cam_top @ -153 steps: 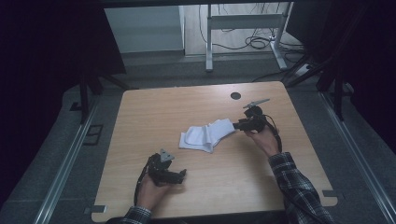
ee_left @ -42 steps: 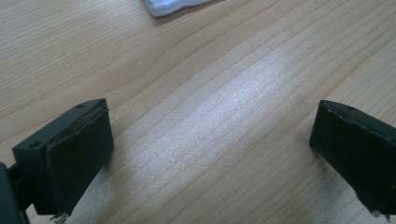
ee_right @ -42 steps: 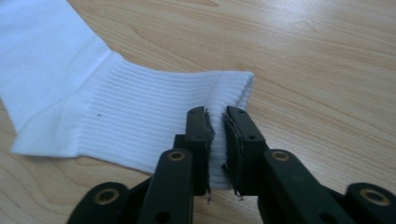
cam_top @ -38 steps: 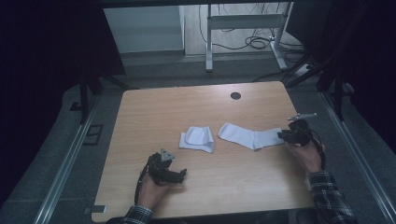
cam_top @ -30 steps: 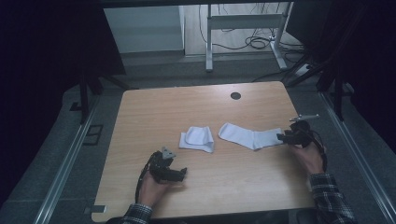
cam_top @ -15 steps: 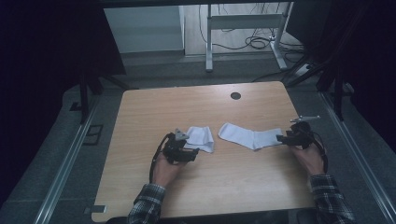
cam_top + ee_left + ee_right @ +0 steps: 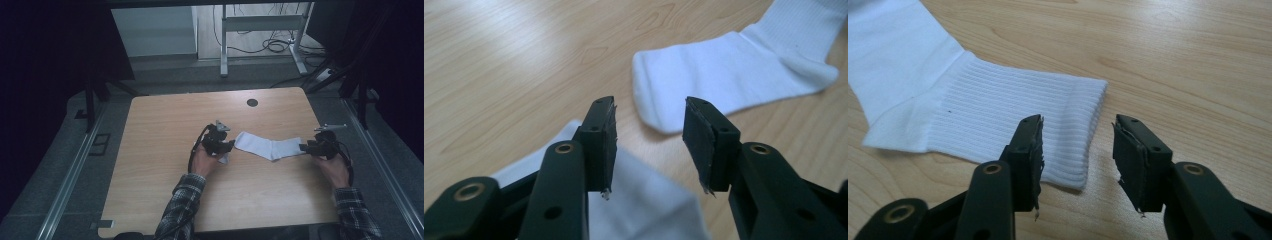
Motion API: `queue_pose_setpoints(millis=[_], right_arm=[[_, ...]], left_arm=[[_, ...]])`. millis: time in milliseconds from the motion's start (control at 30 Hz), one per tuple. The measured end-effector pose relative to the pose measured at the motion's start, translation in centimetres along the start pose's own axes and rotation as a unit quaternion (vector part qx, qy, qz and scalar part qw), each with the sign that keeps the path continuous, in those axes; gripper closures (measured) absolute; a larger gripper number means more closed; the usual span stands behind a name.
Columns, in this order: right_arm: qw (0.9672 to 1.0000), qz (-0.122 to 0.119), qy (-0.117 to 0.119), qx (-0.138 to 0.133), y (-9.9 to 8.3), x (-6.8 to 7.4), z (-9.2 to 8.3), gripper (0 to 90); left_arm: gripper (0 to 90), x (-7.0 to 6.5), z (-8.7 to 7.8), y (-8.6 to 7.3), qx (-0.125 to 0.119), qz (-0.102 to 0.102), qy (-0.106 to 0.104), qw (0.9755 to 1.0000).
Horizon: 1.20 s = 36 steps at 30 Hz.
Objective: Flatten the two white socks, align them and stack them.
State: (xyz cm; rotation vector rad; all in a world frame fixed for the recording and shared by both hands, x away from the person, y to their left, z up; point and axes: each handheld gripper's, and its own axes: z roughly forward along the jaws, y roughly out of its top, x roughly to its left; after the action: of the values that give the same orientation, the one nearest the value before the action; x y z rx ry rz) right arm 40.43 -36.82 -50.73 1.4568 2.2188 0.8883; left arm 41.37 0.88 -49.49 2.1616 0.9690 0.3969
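**Two socks, both claws closing in**

I have the table [image 7: 165,150] with the flat sock [image 7: 270,147] laid out between my claws, toe toward the left one, cuff toward the right; I judge it was spread so to take each end. The folded sock [image 7: 644,200] lies under the left claw [image 7: 220,145], below its jaws. Those jaws have just been narrowing, nothing gripped, toe just ahead. The right claw [image 7: 1078,150] stands over the cuff corner, part-open, jaws just closing, pads apparently not yet pressing the ribbing.
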Motion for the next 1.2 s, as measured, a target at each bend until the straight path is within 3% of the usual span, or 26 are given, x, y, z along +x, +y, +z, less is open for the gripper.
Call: queue_pose_setpoints(millis=[100,300,433,600,700,800,1200], right_arm=[[1.0000,0.001,-0.002,-0.003,0.1,0.0,-0.1,60.5],[1.0000,0.005,0.003,-0.001,0.0,-0.3,0.0,62.2],[1.0000,0.004,0.004,0.003,-0.2,-0.3,0.5,61.9],[0.9998,-0.004,0.000,0.021,-0.2,0.2,1.3,62.7],[0.9995,-0.005,0.003,0.031,-0.3,0.5,1.7,70.5],[0.9993,0.004,0.009,0.037,-0.1,0.6,1.6,80.4],[0.9997,0.002,0.021,0.016,0.3,1.0,0.0,81.2]], left_arm=[[66.0,-0.2,1.4,0.5,0.003,-0.002,-0.003,1.0000],[63.1,-0.2,3.9,0.7,0.025,-0.002,0.005,0.9997],[63.1,0.1,4.9,0.4,0.029,-0.016,0.007,0.9994],[68.0,0.2,5.5,0.1,0.040,-0.015,0.006,0.9991],[76.5,0.2,5.6,0.1,0.040,-0.021,-0.008,0.9990],[84.5,0.0,5.5,0.3,0.043,-0.016,-0.009,0.9989],[85.3,-0.3,2.3,0.8,0.009,-0.026,-0.022,0.9994]])
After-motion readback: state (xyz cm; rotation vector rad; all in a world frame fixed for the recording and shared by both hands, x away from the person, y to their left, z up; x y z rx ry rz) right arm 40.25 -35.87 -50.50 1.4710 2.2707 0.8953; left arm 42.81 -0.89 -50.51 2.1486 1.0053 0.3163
